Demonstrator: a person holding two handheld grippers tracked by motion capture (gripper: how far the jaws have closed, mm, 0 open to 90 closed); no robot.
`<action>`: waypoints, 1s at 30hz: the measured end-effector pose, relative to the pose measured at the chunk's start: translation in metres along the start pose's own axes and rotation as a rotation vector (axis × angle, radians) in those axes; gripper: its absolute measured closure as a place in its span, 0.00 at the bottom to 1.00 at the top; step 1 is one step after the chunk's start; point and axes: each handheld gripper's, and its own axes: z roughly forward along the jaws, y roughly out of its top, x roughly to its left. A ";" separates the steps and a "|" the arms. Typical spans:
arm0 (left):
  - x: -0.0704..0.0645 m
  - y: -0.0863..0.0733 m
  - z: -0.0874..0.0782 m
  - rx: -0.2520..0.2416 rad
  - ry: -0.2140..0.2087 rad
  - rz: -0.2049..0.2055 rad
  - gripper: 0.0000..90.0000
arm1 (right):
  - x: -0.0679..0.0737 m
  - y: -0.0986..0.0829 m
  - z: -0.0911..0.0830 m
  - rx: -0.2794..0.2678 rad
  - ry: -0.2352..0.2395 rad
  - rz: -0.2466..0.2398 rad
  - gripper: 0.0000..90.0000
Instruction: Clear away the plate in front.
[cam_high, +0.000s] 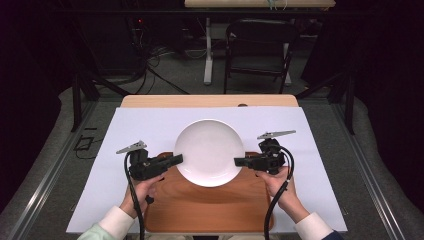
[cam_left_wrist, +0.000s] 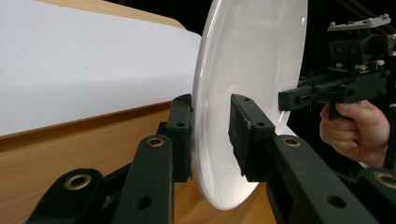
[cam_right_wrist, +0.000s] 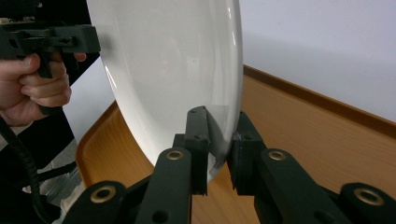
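Note:
A round white plate (cam_high: 209, 151) lies level between my two grippers, over the far edge of a wooden tray (cam_high: 210, 207). My left gripper (cam_high: 179, 159) reaches in from the left and is shut on the plate's left rim. In the left gripper view, its pads (cam_left_wrist: 181, 137) sit on either side of the plate (cam_left_wrist: 252, 56). My right gripper (cam_high: 238, 161) comes in from the right, shut on the opposite rim. In the right gripper view, its pads (cam_right_wrist: 198, 135) pinch the plate (cam_right_wrist: 173, 60) at its edge. A hand holds each gripper.
A white sheet (cam_high: 135, 130) covers the tabletop under the tray, with the table's bare wooden far edge (cam_high: 210, 101) beyond it. A dark folding chair (cam_high: 260, 45) and a table leg (cam_high: 208, 55) stand on the floor past the table.

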 end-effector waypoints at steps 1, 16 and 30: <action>0.000 0.000 0.000 0.002 0.000 0.000 0.77 | 0.000 -0.001 0.000 0.000 0.003 0.000 0.89; 0.002 -0.008 -0.004 0.054 0.021 0.002 0.83 | 0.003 -0.008 0.002 0.032 0.016 0.018 0.90; -0.007 -0.023 -0.010 0.088 0.076 -0.007 0.83 | 0.013 -0.017 0.003 0.058 0.019 0.034 0.91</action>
